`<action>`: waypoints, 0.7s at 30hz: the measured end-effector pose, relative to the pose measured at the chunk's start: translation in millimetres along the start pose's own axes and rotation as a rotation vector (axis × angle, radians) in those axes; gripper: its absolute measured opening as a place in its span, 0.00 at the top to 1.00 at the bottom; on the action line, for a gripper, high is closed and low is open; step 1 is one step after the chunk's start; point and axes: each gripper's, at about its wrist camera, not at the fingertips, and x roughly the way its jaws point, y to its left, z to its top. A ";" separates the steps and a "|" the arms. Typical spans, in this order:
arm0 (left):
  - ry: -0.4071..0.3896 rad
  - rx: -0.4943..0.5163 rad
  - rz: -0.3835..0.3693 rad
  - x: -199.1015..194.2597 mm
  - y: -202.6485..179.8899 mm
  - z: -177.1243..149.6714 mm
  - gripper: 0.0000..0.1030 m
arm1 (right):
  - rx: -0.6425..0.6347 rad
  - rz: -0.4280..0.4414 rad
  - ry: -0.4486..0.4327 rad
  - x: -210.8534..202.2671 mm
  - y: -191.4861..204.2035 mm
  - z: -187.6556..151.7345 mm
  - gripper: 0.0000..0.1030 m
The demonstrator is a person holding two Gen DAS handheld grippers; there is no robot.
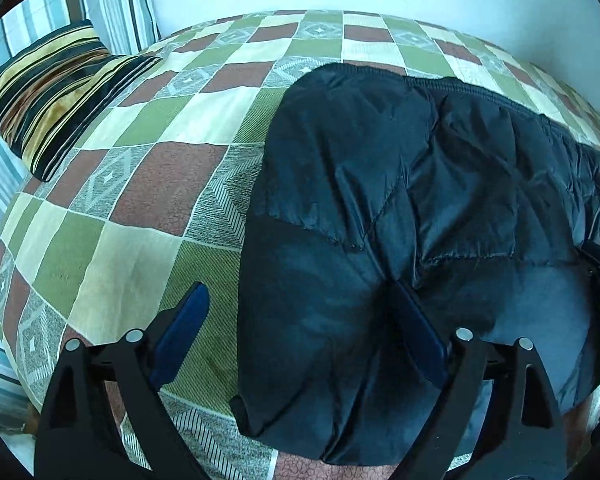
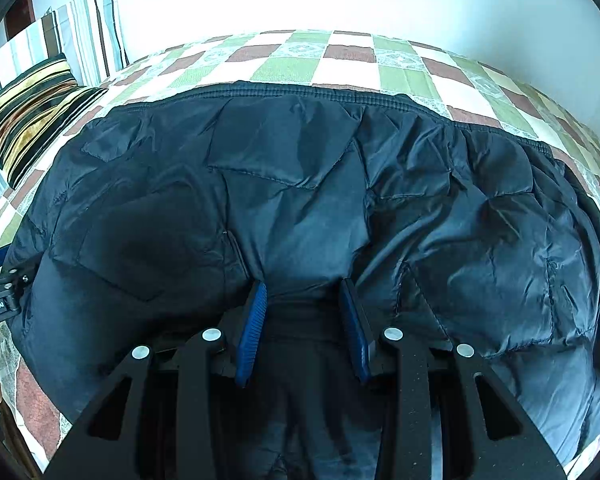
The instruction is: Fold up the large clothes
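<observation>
A large dark navy quilted jacket (image 1: pixel 400 184) lies spread on the checkered bedspread (image 1: pixel 140 152). In the left wrist view my left gripper (image 1: pixel 300 292) is open wide over the jacket's near left edge; its left blue finger (image 1: pixel 180 336) is over the bedspread, the right finger (image 1: pixel 416 332) lies on the fabric. In the right wrist view the jacket (image 2: pixel 320 184) fills the frame and my right gripper (image 2: pixel 304 292) has its blue pads (image 2: pixel 254 320) closed on a bunched fold of the jacket's near edge. The left gripper's body (image 2: pixel 0 296) shows at the far left.
A striped black-and-gold cushion (image 1: pixel 48 96) lies at the bed's far left, with a blue-striped pillow (image 1: pixel 100 4) behind it against the white wall. The bedspread (image 2: pixel 340 60) shows beyond the jacket's far hem.
</observation>
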 end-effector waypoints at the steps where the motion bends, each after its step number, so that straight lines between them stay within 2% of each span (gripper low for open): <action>1: 0.002 0.006 0.000 1.7 -1.0 0.9 0.10 | 0.000 -0.002 -0.001 -0.2 0.0 0.3 0.63; 5: 0.022 -0.012 -0.034 9.1 -0.2 3.7 0.10 | -0.001 -0.009 -0.006 0.1 1.5 0.7 0.63; 10: 0.081 -0.089 -0.122 23.4 6.4 9.7 0.10 | -0.004 -0.013 -0.009 -0.2 1.7 0.0 0.63; 14: 0.072 -0.011 -0.065 25.0 -8.4 11.8 0.11 | -0.003 -0.023 -0.013 0.6 2.7 1.8 0.63; 15: 0.071 0.010 -0.056 26.3 -13.9 12.1 0.13 | -0.004 -0.024 -0.014 0.5 2.8 1.6 0.63; 16: 0.076 0.011 -0.066 27.6 -15.4 12.4 0.18 | -0.004 -0.026 -0.015 0.6 2.5 1.8 0.63; 19: 0.109 -0.019 -0.143 34.2 -16.7 13.5 0.32 | -0.002 -0.028 -0.017 1.1 2.8 1.9 0.63; 21: 0.110 -0.010 -0.144 34.2 -18.7 13.6 0.37 | -0.002 -0.032 -0.019 1.4 3.5 2.1 0.63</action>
